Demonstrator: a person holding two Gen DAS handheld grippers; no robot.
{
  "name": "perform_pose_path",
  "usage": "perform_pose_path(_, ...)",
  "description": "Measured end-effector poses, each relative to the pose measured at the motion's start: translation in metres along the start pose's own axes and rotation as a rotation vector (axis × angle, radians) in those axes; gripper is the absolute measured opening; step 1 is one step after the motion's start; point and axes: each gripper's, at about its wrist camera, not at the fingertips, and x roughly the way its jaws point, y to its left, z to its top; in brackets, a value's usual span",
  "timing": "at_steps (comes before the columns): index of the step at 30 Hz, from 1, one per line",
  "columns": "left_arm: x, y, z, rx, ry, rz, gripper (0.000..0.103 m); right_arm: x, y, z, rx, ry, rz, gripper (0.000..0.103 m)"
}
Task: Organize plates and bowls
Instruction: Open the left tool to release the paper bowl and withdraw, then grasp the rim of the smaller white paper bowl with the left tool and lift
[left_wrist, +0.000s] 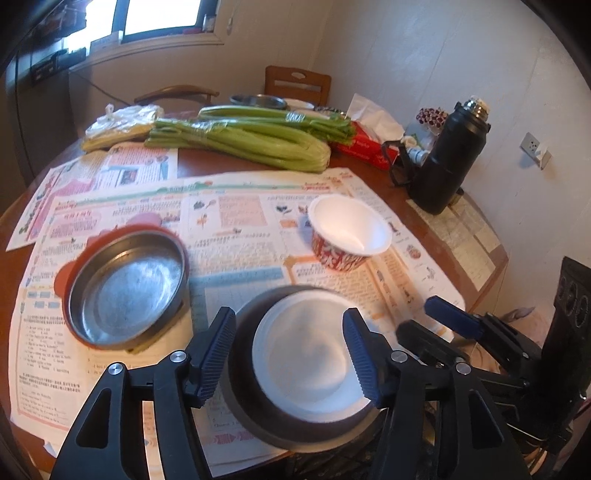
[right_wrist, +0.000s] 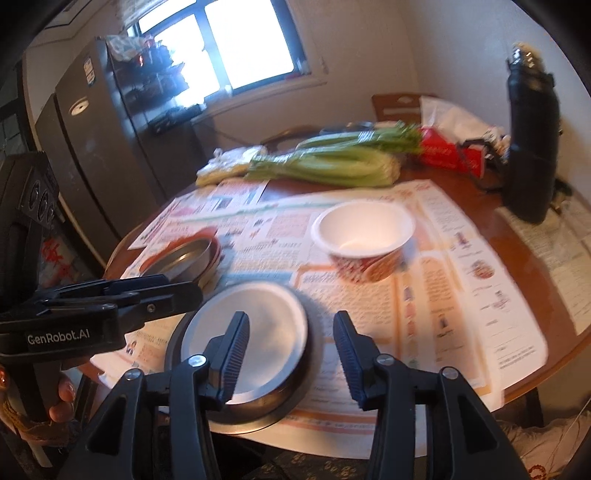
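On newspaper: three bowls.

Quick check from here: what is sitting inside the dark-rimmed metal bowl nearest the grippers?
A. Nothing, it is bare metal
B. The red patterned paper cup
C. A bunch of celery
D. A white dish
D: a white dish lies nested inside the dark-rimmed metal bowl, while the red patterned paper cup stands apart on the newspaper and the celery lies at the far side of the table.
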Motion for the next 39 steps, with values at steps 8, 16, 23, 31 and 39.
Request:
perform_pose_path(8, -0.016, -0.008, 0.011, 0.003, -0.046, 0.018, 0.063, -0.019, -0.017, 0.010, 0.044, -0.059, -0.009, 0.055)
perform_pose_path(16, -0.029, -0.009, 0.012, 0.009, -0.075, 0.005, 0.063, -0.029, -0.023, 0.013, 0.050, -0.085, -0.015, 0.055)
perform_pose_path(23, -0.024, -0.011, 0.021, 0.018, -0.075, -0.014, 0.063, -0.039, -0.033, 0.018, 0.072, -0.114, -0.042, 0.058)
perform_pose_path(31, 0.001, -0.019, 0.047, 0.061, -0.074, -0.036, 0.063, -0.030, -0.053, 0.033, 0.104, -0.117, -0.070, 0.059)
perform_pose_path(39, 0.048, -0.022, 0.075, 0.069, -0.025, -0.036, 0.064, 0.001, -0.076, 0.044, 0.132, -0.072, -0.104, 0.059)
